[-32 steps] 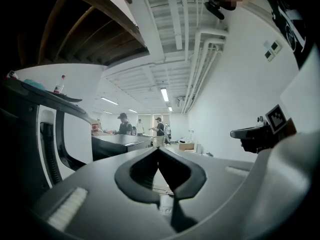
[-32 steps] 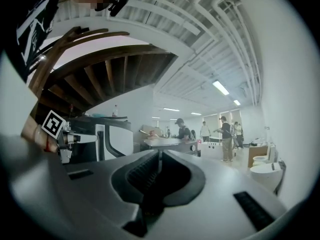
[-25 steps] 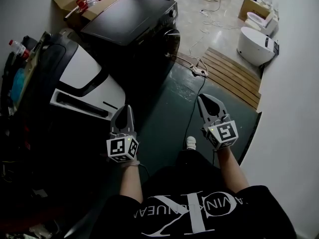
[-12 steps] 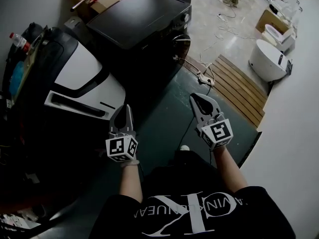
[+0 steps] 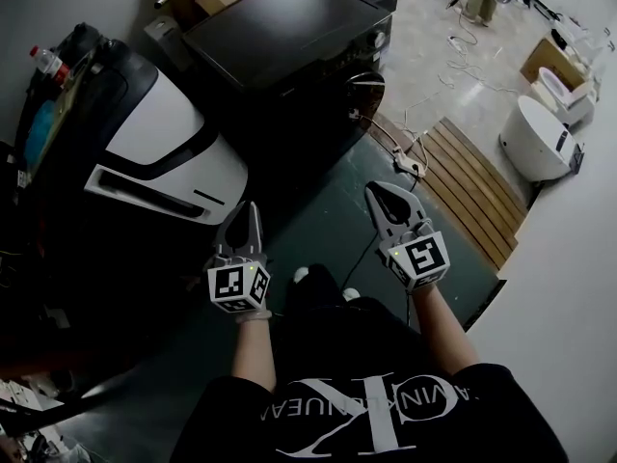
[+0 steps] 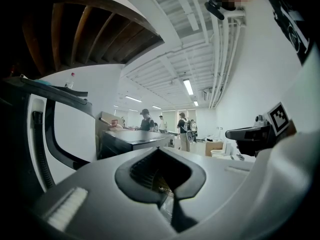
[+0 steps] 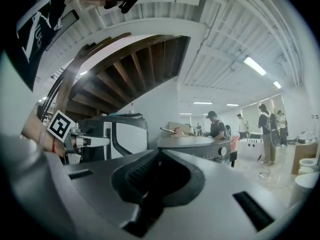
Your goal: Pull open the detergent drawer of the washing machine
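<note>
Here, left tongs and right tongs both closed, empty; large "K" on shirt.

The head view is dimly lit — its left side is lost in shadow, while a sheen is carried by the black flat-topped washing machine. In the gripper views, light is cast by white ceiling tube lamps; edges are bent by fisheye distortion.

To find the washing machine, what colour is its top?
Black: the top of the washing machine shows best in the head view.
</note>
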